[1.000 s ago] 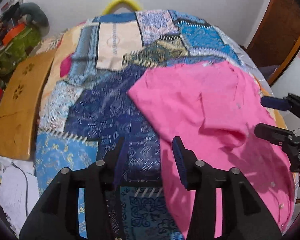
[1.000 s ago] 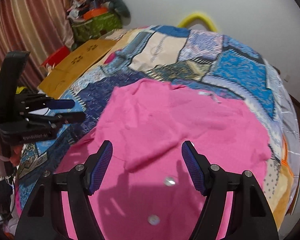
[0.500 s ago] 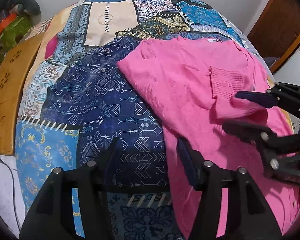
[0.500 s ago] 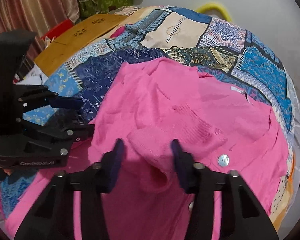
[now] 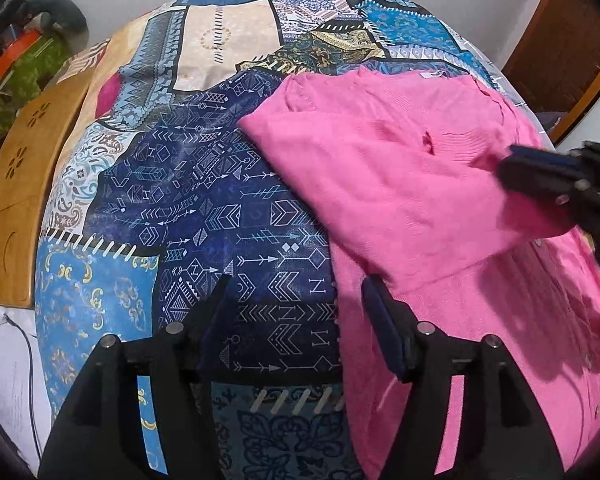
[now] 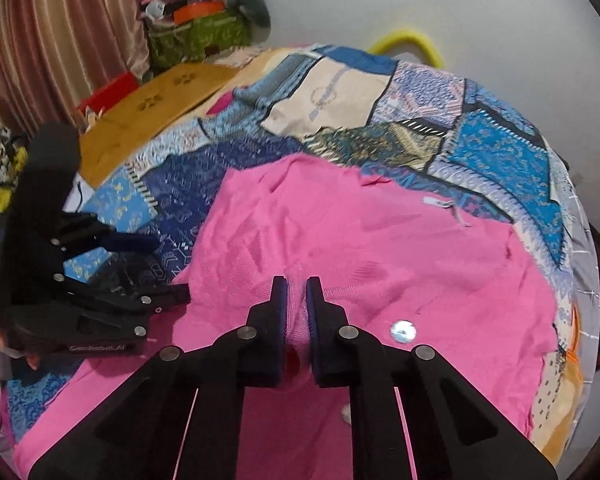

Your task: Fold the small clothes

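- One pink cardigan (image 6: pixel 380 240) lies spread on the right side of the patchwork bedspread (image 5: pixel 220 208), one sleeve laid across its body, likely to narrow it for folding.
- The right gripper (image 6: pixel 296 292) has just clamped its jaws on the ribbed sleeve cuff (ready to carry it).
- The left gripper (image 5: pixel 296 292) has been opening; its jaws straddle the cardigan's near left edge, gripping nothing.
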The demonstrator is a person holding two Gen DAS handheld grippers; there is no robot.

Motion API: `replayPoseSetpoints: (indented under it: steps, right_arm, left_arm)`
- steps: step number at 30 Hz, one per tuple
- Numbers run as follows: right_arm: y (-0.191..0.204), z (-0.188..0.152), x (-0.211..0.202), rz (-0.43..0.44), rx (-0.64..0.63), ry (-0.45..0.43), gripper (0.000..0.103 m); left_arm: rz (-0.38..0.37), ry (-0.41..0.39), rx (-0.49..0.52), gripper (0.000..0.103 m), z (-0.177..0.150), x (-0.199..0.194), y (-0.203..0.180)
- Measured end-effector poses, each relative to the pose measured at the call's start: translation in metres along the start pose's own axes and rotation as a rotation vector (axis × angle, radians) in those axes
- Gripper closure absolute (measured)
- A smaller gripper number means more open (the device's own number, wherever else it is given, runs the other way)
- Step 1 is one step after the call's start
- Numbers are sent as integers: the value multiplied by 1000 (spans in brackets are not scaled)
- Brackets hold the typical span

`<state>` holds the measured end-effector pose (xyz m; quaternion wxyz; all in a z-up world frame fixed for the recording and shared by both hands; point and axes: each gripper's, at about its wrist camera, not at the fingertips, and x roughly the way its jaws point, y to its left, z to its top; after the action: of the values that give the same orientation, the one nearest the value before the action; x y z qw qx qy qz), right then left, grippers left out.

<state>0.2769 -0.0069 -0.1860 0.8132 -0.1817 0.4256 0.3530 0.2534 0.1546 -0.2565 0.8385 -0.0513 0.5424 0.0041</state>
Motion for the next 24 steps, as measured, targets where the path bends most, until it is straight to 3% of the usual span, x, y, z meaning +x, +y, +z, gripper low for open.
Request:
replayPoseSetpoints:
  steps: [5, 12, 24]
  right_arm:
    - [-21, -7, -25, -9, 49, -47, 96]
    - [-43, -22, -41, -27, 98, -58, 98]
    - [-81, -67, -42, -40, 206, 3, 98]
  left_arm:
    - [19, 23, 10, 29, -3, 2, -2]
    - [48, 18, 0, 28, -6, 1, -7]
    - [59, 28, -22, 28, -7, -2, -7]
